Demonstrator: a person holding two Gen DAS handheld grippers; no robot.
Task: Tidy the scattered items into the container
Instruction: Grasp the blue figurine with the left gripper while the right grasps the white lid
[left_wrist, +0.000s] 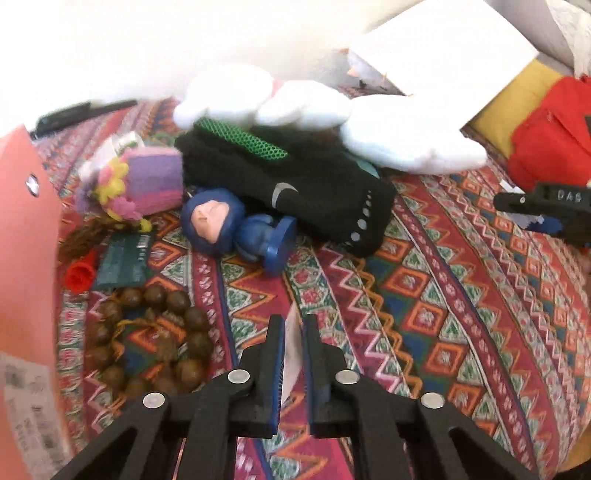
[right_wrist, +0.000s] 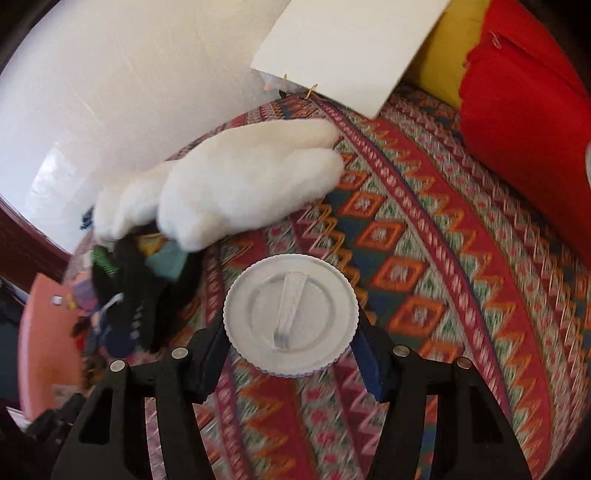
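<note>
My left gripper (left_wrist: 293, 325) is shut on a thin white card (left_wrist: 293, 354) above the patterned cloth. Ahead lie a blue doll figure (left_wrist: 236, 232), a black sock (left_wrist: 295, 184), a purple knitted item with flowers (left_wrist: 136, 181), a ring of brown beads (left_wrist: 151, 339), a red cap (left_wrist: 78, 275) and a dark green card (left_wrist: 123, 264). The pink container (left_wrist: 26, 266) stands at the left edge. My right gripper (right_wrist: 290, 328) is shut on a round white lid (right_wrist: 290, 314); it also shows at the right in the left wrist view (left_wrist: 546, 208).
A white plush toy (right_wrist: 236, 188) lies over the sock. A white board (right_wrist: 347, 44) leans at the back. Red (right_wrist: 524, 125) and yellow (right_wrist: 439, 62) cushions sit at the right. A black pen (left_wrist: 81, 112) lies far left. The pink container also shows in the right wrist view (right_wrist: 48, 339).
</note>
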